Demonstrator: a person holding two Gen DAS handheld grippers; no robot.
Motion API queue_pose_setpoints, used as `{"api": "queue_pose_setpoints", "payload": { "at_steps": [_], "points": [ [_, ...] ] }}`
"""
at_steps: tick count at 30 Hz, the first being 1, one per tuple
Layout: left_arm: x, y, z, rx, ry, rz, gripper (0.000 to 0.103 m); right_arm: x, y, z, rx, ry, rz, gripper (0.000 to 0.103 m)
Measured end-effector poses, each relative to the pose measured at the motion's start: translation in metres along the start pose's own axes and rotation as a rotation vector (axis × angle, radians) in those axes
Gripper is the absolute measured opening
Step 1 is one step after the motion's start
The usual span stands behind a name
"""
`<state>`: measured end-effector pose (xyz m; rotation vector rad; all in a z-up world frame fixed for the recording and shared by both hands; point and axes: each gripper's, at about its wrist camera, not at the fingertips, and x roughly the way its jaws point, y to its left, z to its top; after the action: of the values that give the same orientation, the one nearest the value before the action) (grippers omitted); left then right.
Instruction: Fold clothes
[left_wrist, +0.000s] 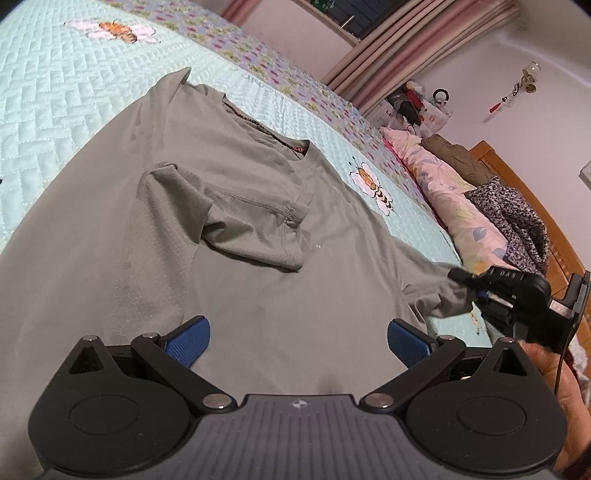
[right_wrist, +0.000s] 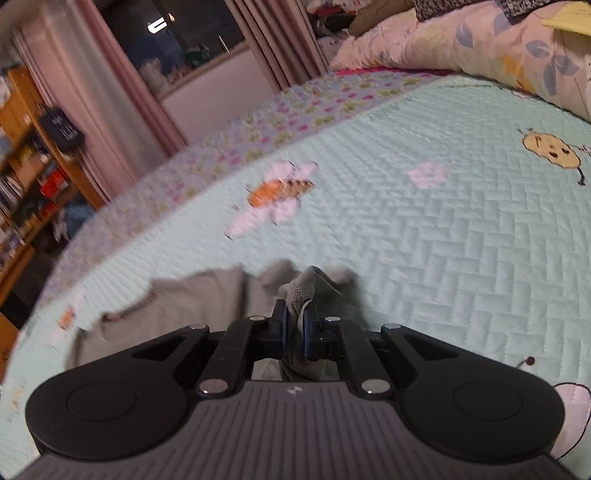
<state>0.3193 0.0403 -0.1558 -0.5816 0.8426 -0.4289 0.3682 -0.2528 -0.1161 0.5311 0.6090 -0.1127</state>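
A grey T-shirt lies spread on the bed, collar at the far end. Its left sleeve is folded in over the chest. My left gripper is open with blue pads, low over the shirt's near part, holding nothing. My right gripper is at the shirt's right side, shut on the right sleeve. In the right wrist view the right gripper pinches the bunched sleeve cloth between its pads, with the rest of the shirt trailing left.
The bed has a pale green quilted cover with bee and flower patches. Pillows and piled clothes lie along the wooden headboard at right. Curtains, a window and a bookshelf stand beyond the bed.
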Motion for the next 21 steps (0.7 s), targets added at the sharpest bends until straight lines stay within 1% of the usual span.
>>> {"api": "queue_pose_setpoints", "payload": {
  "at_steps": [2, 6, 8, 14, 15, 16, 17, 18, 19, 20, 21],
  "points": [
    [-0.004, 0.001, 0.002, 0.001, 0.004, 0.003, 0.102, -0.002, 0.006, 0.005, -0.001, -0.012, -0.007, 0.009],
    [-0.011, 0.0, 0.005, 0.035, -0.02, 0.04, 0.102, -0.001, 0.016, 0.013, -0.004, -0.027, -0.03, 0.009],
    [-0.016, 0.001, 0.007, 0.041, -0.038, 0.048, 0.102, 0.0, 0.027, 0.016, -0.036, -0.04, -0.038, 0.01],
    [-0.033, 0.012, 0.016, -0.006, -0.101, 0.037, 0.102, -0.014, 0.125, -0.011, -0.552, -0.066, 0.112, 0.01],
    [-0.035, 0.015, 0.017, -0.017, -0.106, 0.038, 0.102, -0.017, 0.14, -0.023, -0.66, -0.02, 0.162, 0.01],
    [-0.036, 0.017, 0.018, -0.025, -0.109, 0.04, 0.102, -0.015, 0.154, -0.039, -0.763, 0.072, 0.209, 0.013],
    [-0.036, 0.019, 0.019, -0.031, -0.109, 0.043, 0.102, -0.012, 0.16, -0.053, -0.82, 0.15, 0.231, 0.015],
    [-0.035, 0.021, 0.02, -0.032, -0.106, 0.047, 0.102, -0.013, 0.16, -0.062, -0.828, 0.174, 0.244, 0.016],
    [-0.033, 0.021, 0.02, -0.031, -0.101, 0.051, 0.102, -0.013, 0.159, -0.07, -0.826, 0.186, 0.257, 0.022],
    [-0.031, 0.022, 0.02, -0.03, -0.095, 0.054, 0.102, -0.016, 0.152, -0.072, -0.784, 0.163, 0.254, 0.033],
    [-0.03, 0.022, 0.019, -0.027, -0.091, 0.057, 0.102, -0.019, 0.141, -0.07, -0.712, 0.135, 0.25, 0.039]
  ]
}}
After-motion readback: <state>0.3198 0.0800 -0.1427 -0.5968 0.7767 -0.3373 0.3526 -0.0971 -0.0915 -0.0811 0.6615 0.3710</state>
